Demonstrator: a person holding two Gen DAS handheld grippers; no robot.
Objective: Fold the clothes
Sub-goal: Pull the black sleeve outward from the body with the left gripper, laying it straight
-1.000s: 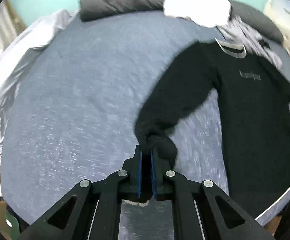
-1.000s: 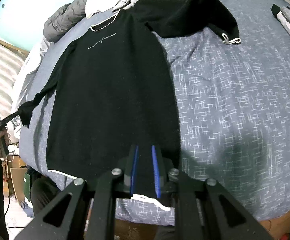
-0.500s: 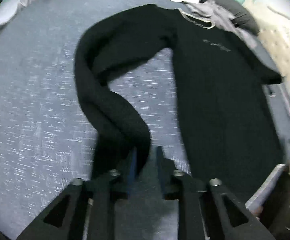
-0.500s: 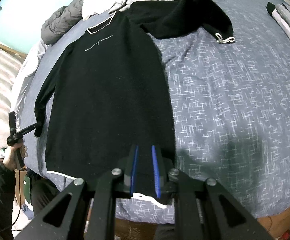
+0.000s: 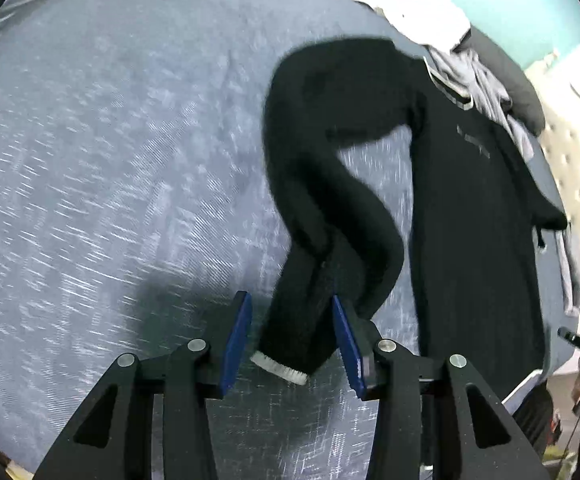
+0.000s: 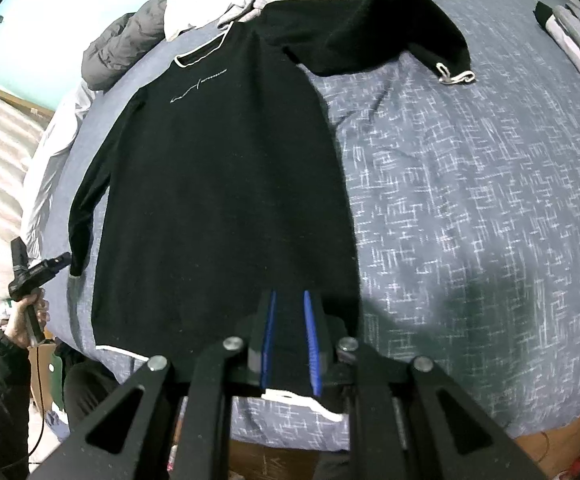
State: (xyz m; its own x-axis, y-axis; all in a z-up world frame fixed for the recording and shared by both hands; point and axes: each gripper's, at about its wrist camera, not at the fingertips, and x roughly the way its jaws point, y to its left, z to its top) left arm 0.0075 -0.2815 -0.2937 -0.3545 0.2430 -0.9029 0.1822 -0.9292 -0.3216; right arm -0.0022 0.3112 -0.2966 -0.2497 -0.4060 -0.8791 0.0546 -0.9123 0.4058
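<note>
Two views. Left wrist: left gripper (image 5: 292,326) has just been opening, fingers clear of the black sweater's (image 5: 474,240) sleeve (image 5: 322,240) lying between them on the bed (image 5: 110,160) (white cuff nearest). Right wrist: right gripper (image 6: 290,344) pinches the sweater's hem (image 6: 290,394) at the bed's edge.

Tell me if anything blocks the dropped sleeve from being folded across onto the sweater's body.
Nothing visible does. The sleeve lies on the bedspread beside the sweater's body, its cuff between the left gripper, whose jaws have just been opening. Only bare bedspread separates them.

Dim, even indoor light — motion blur in the left view, fisheye-bent dark corners.
</note>
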